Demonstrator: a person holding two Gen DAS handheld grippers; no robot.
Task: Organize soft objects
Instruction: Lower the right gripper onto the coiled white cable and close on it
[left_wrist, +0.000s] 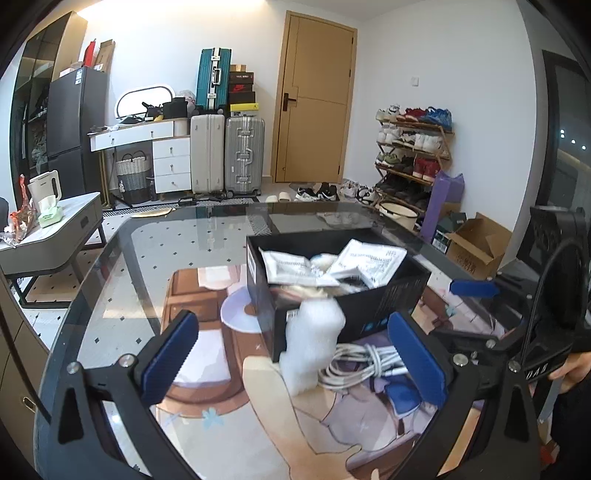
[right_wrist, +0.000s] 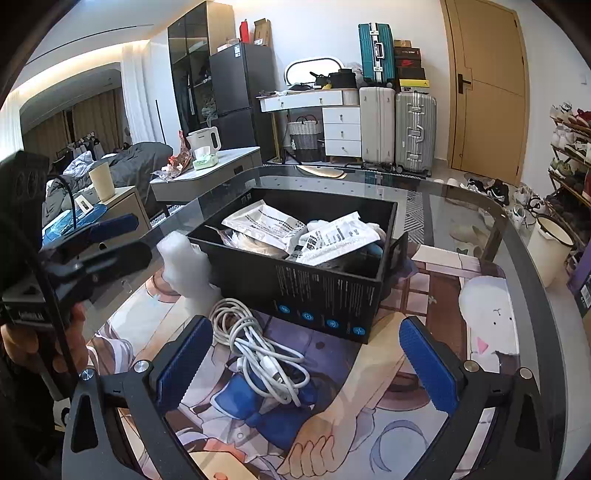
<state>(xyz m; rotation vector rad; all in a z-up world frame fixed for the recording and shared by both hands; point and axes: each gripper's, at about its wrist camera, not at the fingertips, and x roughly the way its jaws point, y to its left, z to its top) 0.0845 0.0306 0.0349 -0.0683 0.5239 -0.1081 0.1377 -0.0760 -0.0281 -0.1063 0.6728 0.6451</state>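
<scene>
A black open box (left_wrist: 384, 299) (right_wrist: 325, 291) stands on the glass table, holding white plastic packets (left_wrist: 369, 262) (right_wrist: 332, 236) and other soft items. A white foam piece (left_wrist: 314, 343) (right_wrist: 188, 269) leans upright against the box's near corner. A coiled white cable (left_wrist: 358, 363) (right_wrist: 258, 343) lies on the table beside it. My left gripper (left_wrist: 295, 354) is open, its blue pads either side of the foam and cable, not touching. My right gripper (right_wrist: 306, 362) is open just above the cable's near end. The left gripper also shows in the right wrist view (right_wrist: 110, 240).
The glass table (left_wrist: 122, 280) (right_wrist: 517, 266) has a dark rounded rim over a printed rug. A side table (left_wrist: 55, 229) with a kettle stands left. Suitcases (left_wrist: 225, 155), a door, a shoe rack (left_wrist: 413, 155) and a cardboard box (left_wrist: 476, 247) stand beyond.
</scene>
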